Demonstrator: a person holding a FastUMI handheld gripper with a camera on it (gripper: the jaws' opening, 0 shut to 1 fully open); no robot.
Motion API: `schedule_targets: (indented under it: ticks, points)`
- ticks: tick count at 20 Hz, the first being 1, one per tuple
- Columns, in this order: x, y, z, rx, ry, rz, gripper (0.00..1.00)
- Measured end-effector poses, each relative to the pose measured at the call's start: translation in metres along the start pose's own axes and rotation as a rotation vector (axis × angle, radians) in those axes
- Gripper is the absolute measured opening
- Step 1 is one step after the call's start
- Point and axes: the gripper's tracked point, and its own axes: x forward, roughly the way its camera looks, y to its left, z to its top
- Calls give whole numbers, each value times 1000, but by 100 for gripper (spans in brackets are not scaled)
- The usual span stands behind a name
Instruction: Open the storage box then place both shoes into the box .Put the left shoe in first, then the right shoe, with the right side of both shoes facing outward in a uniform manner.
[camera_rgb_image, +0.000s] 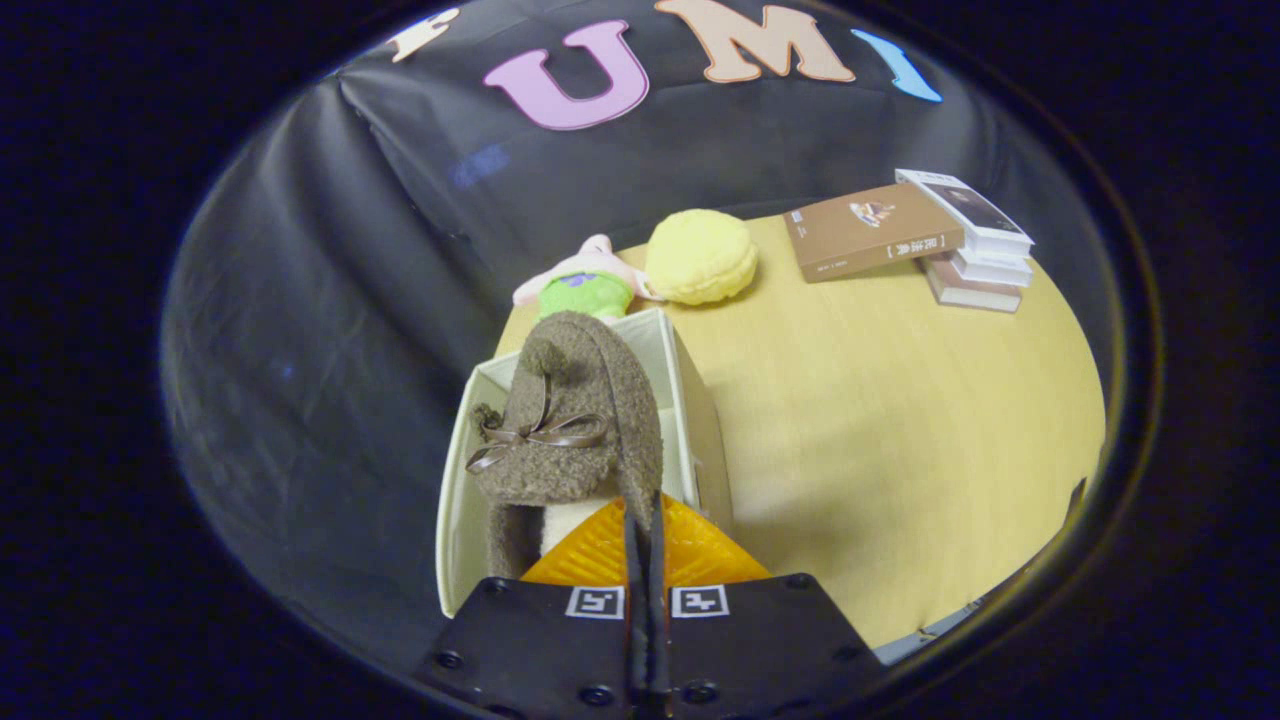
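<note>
So from where I'm standing, the gripper (645, 520) has its two fingers pressed nearly together, pinching what looks like the edge of the fuzzy brown shoe (570, 420) near its opening. The gap between them is a thin slit, so I'd call that clamped on the shoe.

The shoe hangs just ahead of the fingertips, a bit left of centre in the frame, with the bow (535, 437) facing the camera. Its long axis runs away from the fingers, toe end pointing off toward the plush toy (585, 285) and yellow cushion (700, 256) in the upper middle.

The key bit: the shoe sits directly over the open white storage box (690, 400), partly down inside its walls already. Can't tell if it's touching the bottom. Looks to me like lowering straight down and letting go is what's left here. Books (905, 240) are well off, upper right on the table (900, 450).
</note>
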Motion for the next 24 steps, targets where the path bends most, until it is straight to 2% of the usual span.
schedule_targets:
  ticks: [6, 10, 12, 13, 14, 16, 20, 22, 24]
  points:
    - [20, -1, -9, -17, -10, -80, 4]
    - [23, 3, -10, -46, -18, -92, 11]
    - [15, 4, -4, -58, -35, -96, 17]
    - [19, 4, -4, -66, -44, -95, 27]
    - [16, 6, -1, -73, -51, -85, 30]
    - [13, 23, -1, -89, -61, -39, 47]
    - [5, 34, 10, -235, -129, -36, 81]
    - [-3, 42, 15, -252, -168, -6, 98]
    - [-16, 42, 25, -267, -216, 21, 98]
